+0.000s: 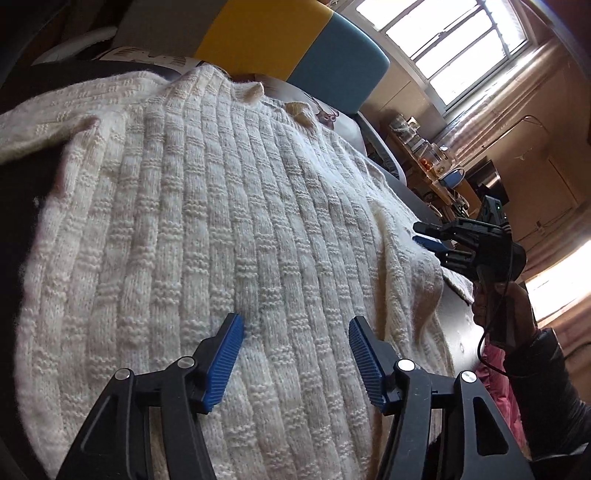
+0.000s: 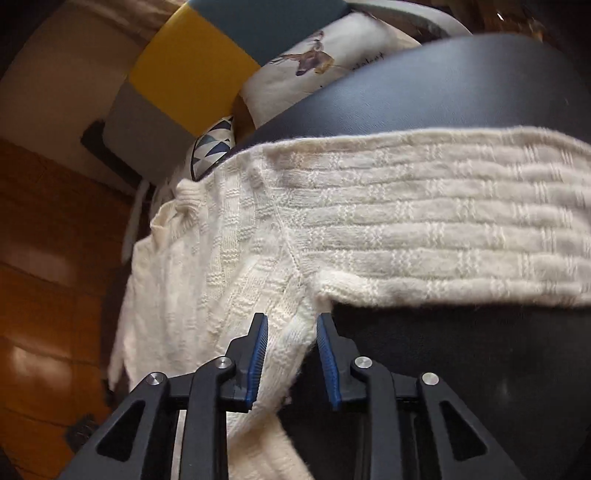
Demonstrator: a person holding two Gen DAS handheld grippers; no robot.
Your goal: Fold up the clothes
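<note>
A cream ribbed knit sweater (image 1: 221, 221) lies spread over a dark padded surface (image 1: 22, 192). My left gripper (image 1: 295, 328) hovers just over the sweater's body, open, with nothing between its blue pads. In the left wrist view my right gripper (image 1: 424, 234) sits at the sweater's right edge, held by a hand (image 1: 495, 295). In the right wrist view the sweater (image 2: 406, 221) stretches a sleeve to the right, and a strip of knit near the armpit runs between the fingers of my right gripper (image 2: 291, 328). The jaws stand a little apart and do not pinch it.
Yellow, teal and grey cushions (image 1: 266, 33) and a bird-print pillow (image 2: 295, 74) lie beyond the sweater. A cluttered shelf (image 1: 424, 147) stands under the window at the right. The dark surface (image 2: 461, 92) shows bare past the sleeve. Wooden floor (image 2: 44, 258) lies to the left.
</note>
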